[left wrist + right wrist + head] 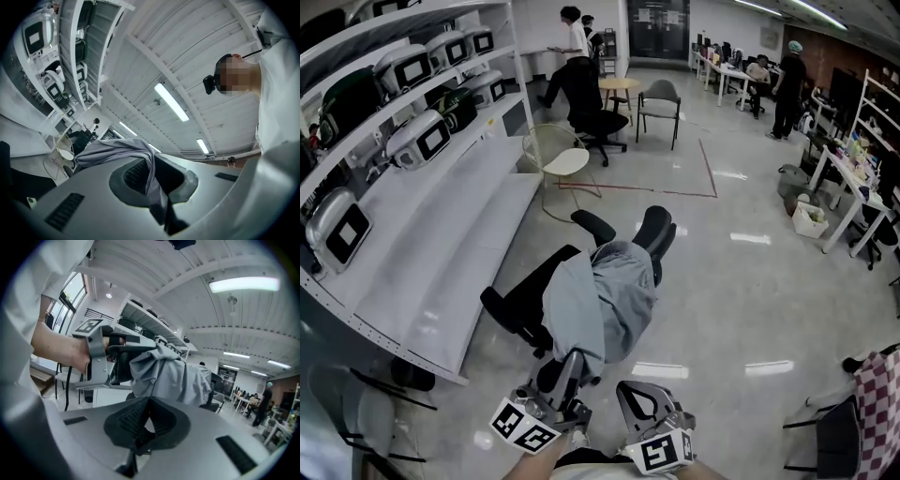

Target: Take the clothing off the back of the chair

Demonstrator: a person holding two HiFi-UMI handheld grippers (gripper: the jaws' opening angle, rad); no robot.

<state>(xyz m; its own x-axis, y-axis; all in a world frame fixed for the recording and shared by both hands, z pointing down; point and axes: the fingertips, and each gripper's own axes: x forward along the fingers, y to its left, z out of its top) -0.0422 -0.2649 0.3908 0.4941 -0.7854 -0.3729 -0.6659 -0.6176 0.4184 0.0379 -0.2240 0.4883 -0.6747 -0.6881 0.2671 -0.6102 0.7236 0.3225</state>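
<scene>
We find the left hand-held gripper (152, 174) clamped on the grey cloth garment (605, 298) to strip the black office chair (517, 309) ahead; the right hand-held gripper (148, 405) is closed and empty.

A black wheeled office chair (517, 314) stands mid-floor, with a grey cloth garment (605, 300) draped over its back. Along its left runs a white tiered shelving unit (459, 244) carrying white screen-fronted devices (417, 139). Behind the chair stands a pale wire-framed chair (558, 159). Further back is a second black office chair (595, 122) and, to its right, a grey armchair (659, 98). The left gripper (574, 361) is at the garment's lower edge, with a fold between its jaws. The right gripper (628, 392) sits just beside it on the right, with the cloth ahead of it, not touching.
</scene>
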